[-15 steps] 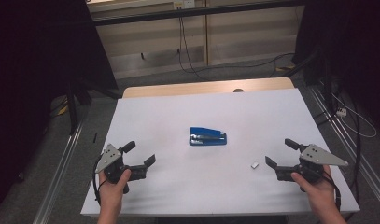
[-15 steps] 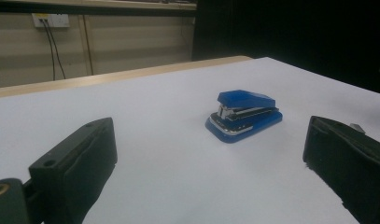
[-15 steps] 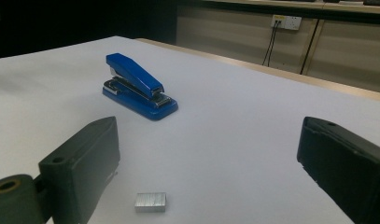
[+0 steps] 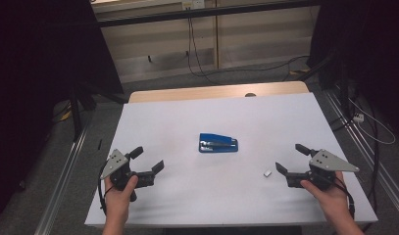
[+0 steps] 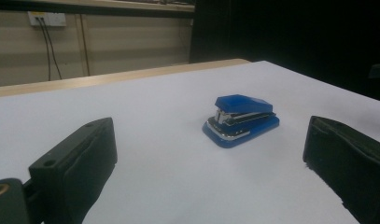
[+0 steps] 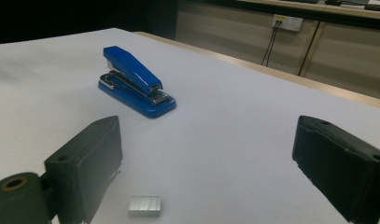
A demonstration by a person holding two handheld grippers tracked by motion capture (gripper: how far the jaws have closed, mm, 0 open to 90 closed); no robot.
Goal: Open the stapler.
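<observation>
- Stapler (image 4: 218, 143), blue, lies flat near the middle of the white table (image 4: 187, 117), long axis left to right. It stands free; nothing touches it.
- Staple block (image 4: 267, 173), small and silvery, lies at about 4 o'clock from the stapler, well apart from it and just beside the right gripper's near jaw.
- Left gripper (image 4: 147, 160): released, jaws spread wide, holding nothing. Stapler sits at about 2 o'clock from it, well apart. In the left gripper view the stapler (image 5: 240, 120) shows between the two jaws, farther off, its shut nose end turned toward the camera.
- Right gripper (image 4: 292, 158): released as well, jaws wide, holding nothing. Stapler at about 10 o'clock from it. In the right gripper view the staple block (image 6: 145, 206) lies low between the jaws, close to the left one; the stapler (image 6: 135, 82) is beyond, at about 11 o'clock.
- Step in hand (judgement): the start. Both grippers poised at the near edge, nothing grasped. The layout suggests loading the staples into the stapler.
- Next move (judgement): left gripper forward to steady or open the stapler; right gripper down to straddle the block.
- Caution: the block is thin and flat on the sheet, so the jaws must close low and square or it will skid away.
</observation>
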